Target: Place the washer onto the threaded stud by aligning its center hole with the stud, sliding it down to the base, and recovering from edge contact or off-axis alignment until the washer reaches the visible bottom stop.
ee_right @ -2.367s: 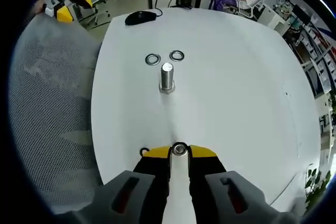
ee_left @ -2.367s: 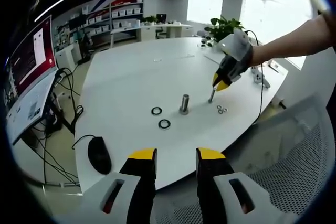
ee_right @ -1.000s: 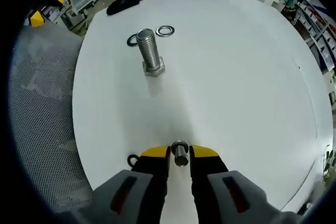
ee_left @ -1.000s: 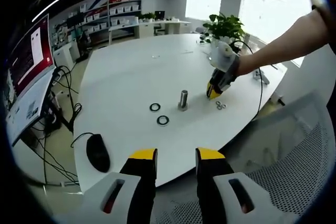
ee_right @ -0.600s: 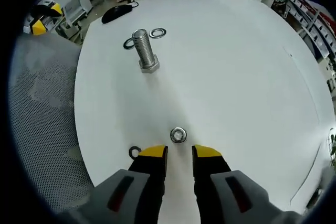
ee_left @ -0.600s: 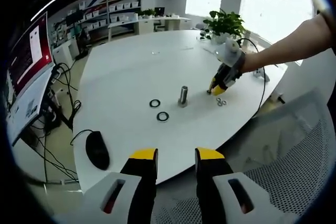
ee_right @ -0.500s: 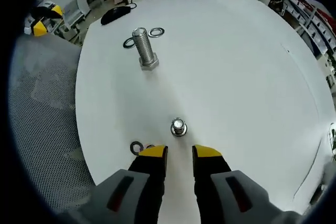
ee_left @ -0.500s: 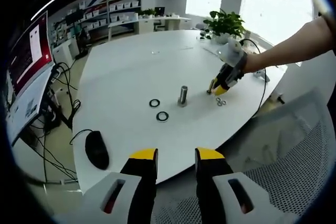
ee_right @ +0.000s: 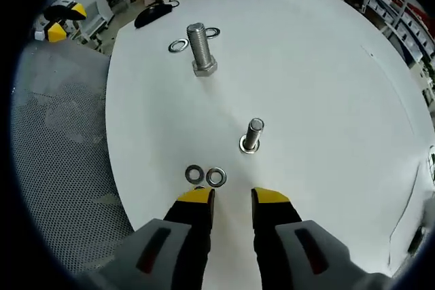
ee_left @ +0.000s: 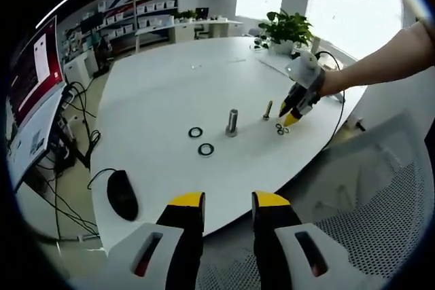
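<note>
On the round white table (ee_right: 326, 66) stand two upright silver threaded studs: a large hex-headed stud (ee_right: 200, 49) farther off, and a small slim stud (ee_right: 252, 134) nearer the right gripper (ee_right: 232, 197). Four flat metal washers lie on the table. Two small silver washers (ee_right: 205, 175) lie side by side, touching or nearly so, just ahead of the right gripper's yellow-tipped jaws; two larger ring washers (ee_right: 194, 39) lie just beyond the large stud, one on each side of it. No washer sits on either stud.

The right gripper hovers over the table edge with its jaws parted by a narrow gap and nothing between them. In the left gripper view, the left gripper (ee_left: 228, 200) is held well back from the table, its jaws likewise apart and empty, above a grey mesh chair (ee_left: 380, 222). There the right gripper (ee_left: 294, 113) appears held by a person's hand (ee_left: 326, 83), close beside the small stud (ee_left: 268, 110). One black computer mouse (ee_left: 122, 193) lies near the table's edge.
</note>
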`<state>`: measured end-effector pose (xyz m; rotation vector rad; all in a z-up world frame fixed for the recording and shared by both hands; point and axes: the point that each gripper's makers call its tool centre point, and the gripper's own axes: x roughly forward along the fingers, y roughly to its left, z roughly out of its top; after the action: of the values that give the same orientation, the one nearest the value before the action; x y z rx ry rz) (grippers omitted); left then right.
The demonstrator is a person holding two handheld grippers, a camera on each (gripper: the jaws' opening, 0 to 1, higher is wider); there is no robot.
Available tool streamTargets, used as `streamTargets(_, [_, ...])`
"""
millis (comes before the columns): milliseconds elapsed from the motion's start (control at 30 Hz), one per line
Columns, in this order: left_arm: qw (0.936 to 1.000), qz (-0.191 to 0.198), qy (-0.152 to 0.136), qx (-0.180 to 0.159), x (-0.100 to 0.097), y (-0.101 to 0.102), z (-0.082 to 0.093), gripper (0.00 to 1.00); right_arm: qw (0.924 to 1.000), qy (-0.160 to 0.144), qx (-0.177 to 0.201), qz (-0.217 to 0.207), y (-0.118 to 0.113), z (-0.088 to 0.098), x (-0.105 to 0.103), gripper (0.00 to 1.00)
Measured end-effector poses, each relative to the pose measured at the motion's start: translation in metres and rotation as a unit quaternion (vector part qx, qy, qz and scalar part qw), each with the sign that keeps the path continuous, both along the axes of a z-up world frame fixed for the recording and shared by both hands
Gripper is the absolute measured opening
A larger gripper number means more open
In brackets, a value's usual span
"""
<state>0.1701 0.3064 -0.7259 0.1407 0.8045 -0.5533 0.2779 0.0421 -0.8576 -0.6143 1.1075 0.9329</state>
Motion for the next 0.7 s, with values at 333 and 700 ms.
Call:
streamTargets(333, [0.9999,-0.013,0.004,0.001,-0.002,-0.004,-0.002,0.26,0.9995,0.013,-0.027,0.002,0.003,0.005,-0.028,0.26])
streamTargets(700, [0.9998,-0.017,-0.001,-0.007,-0.003,-0.006,0.000,0.25,0.9977,0.019,-0.058,-0.029,0.004,-0.003,-0.033,0.26])
